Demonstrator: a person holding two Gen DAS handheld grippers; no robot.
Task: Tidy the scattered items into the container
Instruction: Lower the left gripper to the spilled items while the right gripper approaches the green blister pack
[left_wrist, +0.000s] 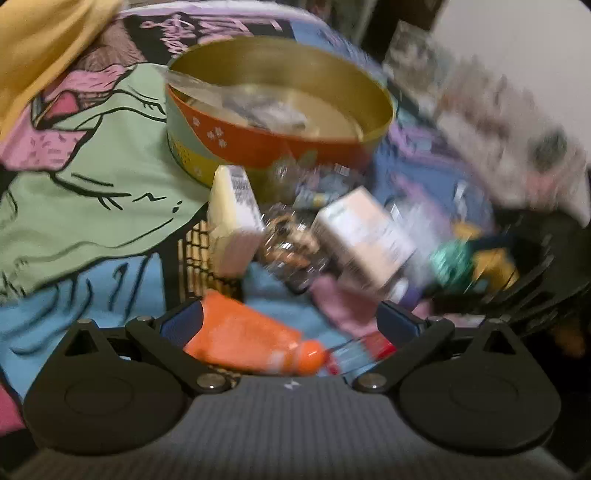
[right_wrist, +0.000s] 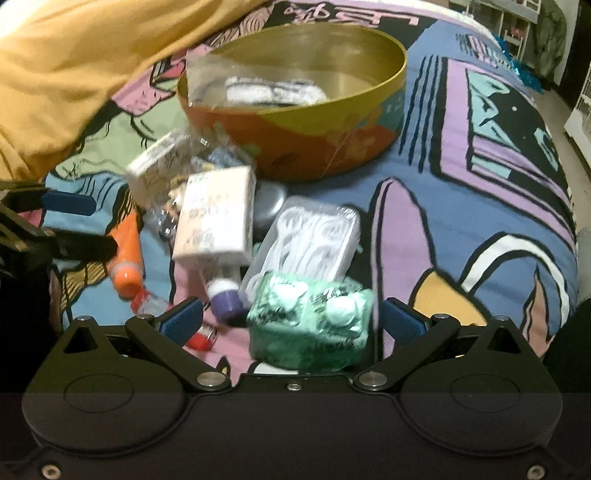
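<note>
A round tin (left_wrist: 273, 153) (right_wrist: 317, 147), gold inside and orange outside, stands on the bed with a clear bag of white items in it. My left gripper (left_wrist: 290, 323) is open over an orange tube (left_wrist: 247, 339) (right_wrist: 125, 247), which lies slanted between its fingers, near the left pad. In the right wrist view one blue-padded finger (right_wrist: 68, 202) of that gripper shows beside the tube. My right gripper (right_wrist: 293, 319) is open around a green patterned packet (right_wrist: 310, 328), its pads not pressing it.
A pile lies in front of the tin: two white boxes (right_wrist: 216, 214) (right_wrist: 151, 166), a clear pack of white picks (right_wrist: 314, 232), a purple-capped bottle (right_wrist: 227, 301), a small red item (right_wrist: 201, 339). A yellow cloth (right_wrist: 74, 66) lies at the far left. The patterned blanket (right_wrist: 461, 184) stretches right to the bed edge.
</note>
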